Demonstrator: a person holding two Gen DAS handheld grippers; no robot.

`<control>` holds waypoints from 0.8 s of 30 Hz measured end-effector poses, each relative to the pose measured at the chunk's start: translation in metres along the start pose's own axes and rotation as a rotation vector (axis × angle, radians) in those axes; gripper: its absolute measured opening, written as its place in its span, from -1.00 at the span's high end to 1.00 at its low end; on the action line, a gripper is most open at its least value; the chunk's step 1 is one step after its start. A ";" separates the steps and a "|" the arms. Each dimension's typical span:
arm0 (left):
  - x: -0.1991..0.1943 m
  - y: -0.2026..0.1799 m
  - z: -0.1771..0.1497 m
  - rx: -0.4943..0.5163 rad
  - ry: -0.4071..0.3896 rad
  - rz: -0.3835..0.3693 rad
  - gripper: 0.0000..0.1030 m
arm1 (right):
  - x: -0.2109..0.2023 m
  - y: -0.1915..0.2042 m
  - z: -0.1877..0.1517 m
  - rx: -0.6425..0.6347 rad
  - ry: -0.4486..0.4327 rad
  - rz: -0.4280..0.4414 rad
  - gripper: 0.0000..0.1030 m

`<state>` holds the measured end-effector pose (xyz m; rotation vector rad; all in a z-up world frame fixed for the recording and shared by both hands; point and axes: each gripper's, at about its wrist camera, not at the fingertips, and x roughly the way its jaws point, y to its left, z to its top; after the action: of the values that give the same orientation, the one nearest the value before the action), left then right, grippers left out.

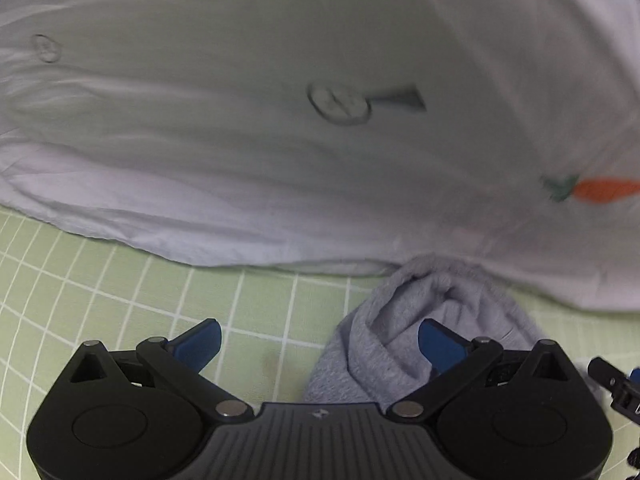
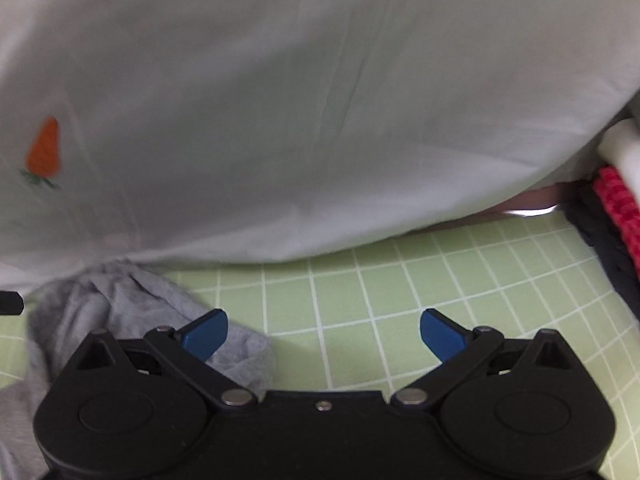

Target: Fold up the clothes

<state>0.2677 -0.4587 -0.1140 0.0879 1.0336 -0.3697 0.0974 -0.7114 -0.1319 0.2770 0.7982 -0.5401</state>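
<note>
Folding is barely begun: the white shirt (image 1: 280,152) at 12 o'clock and the grey cloth (image 1: 404,332) lie loose on the tabletop (image 2: 400,300). The left gripper (image 1: 318,346) and right gripper (image 2: 324,334) have their jaws wide apart, holding nothing.

A: White shirt (image 1: 280,60) was cut off by the top and side edges in both wrist views; full outline not recorded. Printed marks on it were too blurred to read.

B: Noted. Carrot print (image 1: 604,190) ran off the right edge in the left wrist view. Gray cloth (image 2: 120,304) was partly hidden behind the right gripper (image 2: 323,334) body.

A: Far right, right wrist view: red knit item (image 2: 618,208) and a dark fabric (image 2: 600,236) were clipped by the edge; could not tell what they were.
</note>
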 end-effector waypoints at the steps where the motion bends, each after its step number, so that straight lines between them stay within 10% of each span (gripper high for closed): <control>1: 0.007 -0.002 -0.001 0.023 0.019 0.013 -1.00 | 0.006 0.001 -0.003 -0.010 0.019 0.005 -1.00; 10: 0.019 0.003 -0.019 0.143 0.044 0.185 -1.00 | 0.021 0.003 -0.018 -0.126 0.055 -0.095 -1.00; 15: -0.014 0.003 -0.024 0.197 -0.079 0.269 -1.00 | 0.007 -0.004 -0.017 -0.172 0.020 -0.256 -1.00; 24: -0.107 0.012 -0.052 0.105 -0.331 0.225 -1.00 | -0.100 -0.022 -0.036 -0.086 -0.198 -0.270 -1.00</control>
<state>0.1803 -0.4069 -0.0506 0.2279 0.6690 -0.2232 0.0067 -0.6791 -0.0830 0.0339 0.6671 -0.7718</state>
